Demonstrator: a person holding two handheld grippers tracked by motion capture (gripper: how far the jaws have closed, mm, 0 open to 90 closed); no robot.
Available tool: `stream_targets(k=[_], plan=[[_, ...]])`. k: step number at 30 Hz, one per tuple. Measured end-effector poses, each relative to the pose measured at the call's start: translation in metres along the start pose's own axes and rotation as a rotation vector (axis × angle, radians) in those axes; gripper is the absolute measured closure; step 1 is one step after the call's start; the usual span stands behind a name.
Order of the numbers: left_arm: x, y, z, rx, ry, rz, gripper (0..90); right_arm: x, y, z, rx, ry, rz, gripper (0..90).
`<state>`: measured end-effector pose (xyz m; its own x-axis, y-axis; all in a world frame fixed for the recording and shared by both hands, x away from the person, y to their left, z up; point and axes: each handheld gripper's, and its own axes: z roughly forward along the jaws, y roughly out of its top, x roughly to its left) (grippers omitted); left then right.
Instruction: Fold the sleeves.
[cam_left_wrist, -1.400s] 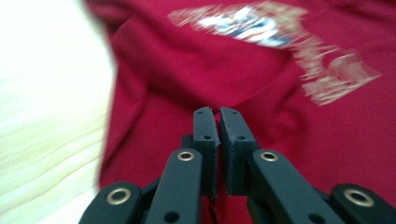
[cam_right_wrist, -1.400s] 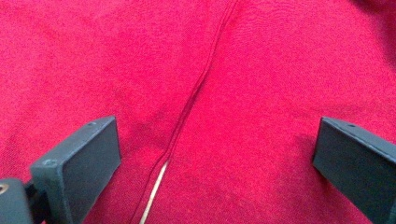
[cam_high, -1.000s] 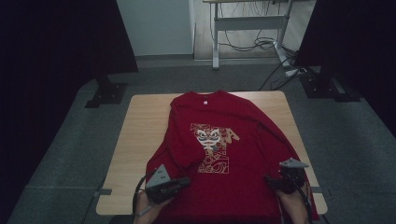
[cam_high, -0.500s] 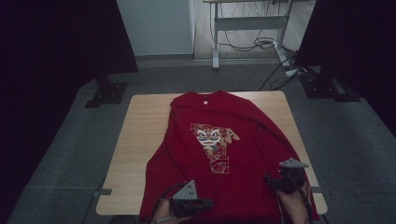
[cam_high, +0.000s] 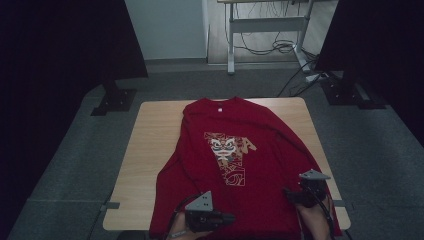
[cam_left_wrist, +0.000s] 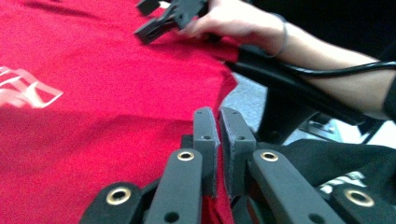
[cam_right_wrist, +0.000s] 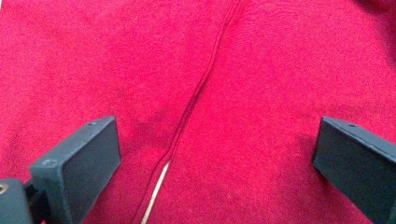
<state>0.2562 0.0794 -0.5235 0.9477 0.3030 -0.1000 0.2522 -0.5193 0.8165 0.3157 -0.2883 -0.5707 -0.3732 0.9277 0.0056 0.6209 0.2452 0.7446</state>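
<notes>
Right, red shirt (cam_high: 235, 150) lies flat, print up, on the table (cam_high: 150, 150), hem hanging off the near edge. Left tongs (cam_left_wrist: 218, 114) at the hem have just been opening, only a crack so far, no cloth pinched between the pads. Right tongs (cam_high: 290, 194) gape wide over a seam. Fabric looks soft, light and floppy, so it'll sag and bunch. I'd grab the hem corners, where the seams are thicker.

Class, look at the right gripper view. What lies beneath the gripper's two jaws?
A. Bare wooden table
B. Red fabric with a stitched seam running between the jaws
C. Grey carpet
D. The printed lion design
B: the right gripper has its jaws standing wide apart over the red shirt, whose seam runs up between them.
</notes>
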Motion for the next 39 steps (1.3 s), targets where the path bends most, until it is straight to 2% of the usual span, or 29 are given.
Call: stream_targets(k=[2,4,5,6,7,8,9,11,14,15,19,22,24,25,30,32,33,34,39], plan=[[0.005,0.0,-0.001,0.004,0.026,-0.016,56.3,0.0,0.0,0.0,0.0,0.0,0.0,0.6],[0.005,0.0,-0.001,0.004,0.026,-0.016,53.9,0.0,0.0,0.0,0.0,0.0,0.0,0.6],[0.01,0.002,-0.002,0.026,0.062,-0.018,53.9,0.0,0.0,0.0,0.0,0.0,0.0,0.6],[0.01,0.002,-0.002,0.026,0.062,-0.018,47.7,0.0,0.0,0.0,0.0,0.0,0.0,0.6],[0.01,0.002,-0.002,0.026,0.062,-0.018,47.7,0.0,0.0,0.0,0.0,0.0,-0.001,0.6],[0.015,0.006,-0.001,0.056,0.09,-0.011,47.7,0.0,0.0,0.0,0.0,0.0,-0.001,0.6],[0.015,0.006,-0.001,0.056,0.09,-0.011,42.8,0.0,0.0,0.0,0.0,0.0,-0.001,0.6],[0.02,0.014,-0.002,0.076,0.116,0.015,39.9,0.0,0.0,0.0,0.0,-0.001,-0.001,0.7],[0.02,0.014,-0.002,0.076,0.116,0.015,38.4,0.0,0.0,0.0,0.0,-0.001,-0.001,0.7],[0.026,0.021,-0.006,0.075,0.158,0.029,34.1,0.0,0.0,0.0,0.0,0.0,-0.001,0.6],[0.027,0.021,-0.007,0.074,0.164,0.028,31.3,0.0,0.0,0.0,0.0,0.0,-0.001,0.7],[0.037,0.017,-0.009,0.088,0.212,0.008,27.0,0.0,0.0,0.0,0.0,-0.001,-0.001,0.6],[0.037,0.017,-0.009,0.088,0.212,0.008,25.8,0.0,0.0,0.0,0.0,-0.001,-0.001,0.6],[0.044,0.013,-0.012,0.095,0.246,-0.006,25.8,0.0,0.0,0.0,0.0,-0.001,-0.001,0.7],[0.056,0.005,-0.022,0.073,0.284,-0.063,22.4,0.0,0.0,0.0,0.0,0.0,-0.001,0.7],[0.056,0.005,-0.022,0.073,0.284,-0.063,22.0,0.0,0.0,0.0,0.0,0.0,-0.001,0.7],[0.063,0.001,-0.03,0.066,0.312,-0.086,22.0,0.0,0.0,0.0,0.0,0.0,-0.001,0.6],[0.065,-0.001,-0.032,0.064,0.32,-0.094,21.2,0.0,0.0,0.0,0.0,0.0,-0.001,0.7],[0.068,-0.003,-0.036,0.059,0.332,-0.106,19.8,0.0,0.0,0.0,0.0,0.0,-0.001,0.6]])
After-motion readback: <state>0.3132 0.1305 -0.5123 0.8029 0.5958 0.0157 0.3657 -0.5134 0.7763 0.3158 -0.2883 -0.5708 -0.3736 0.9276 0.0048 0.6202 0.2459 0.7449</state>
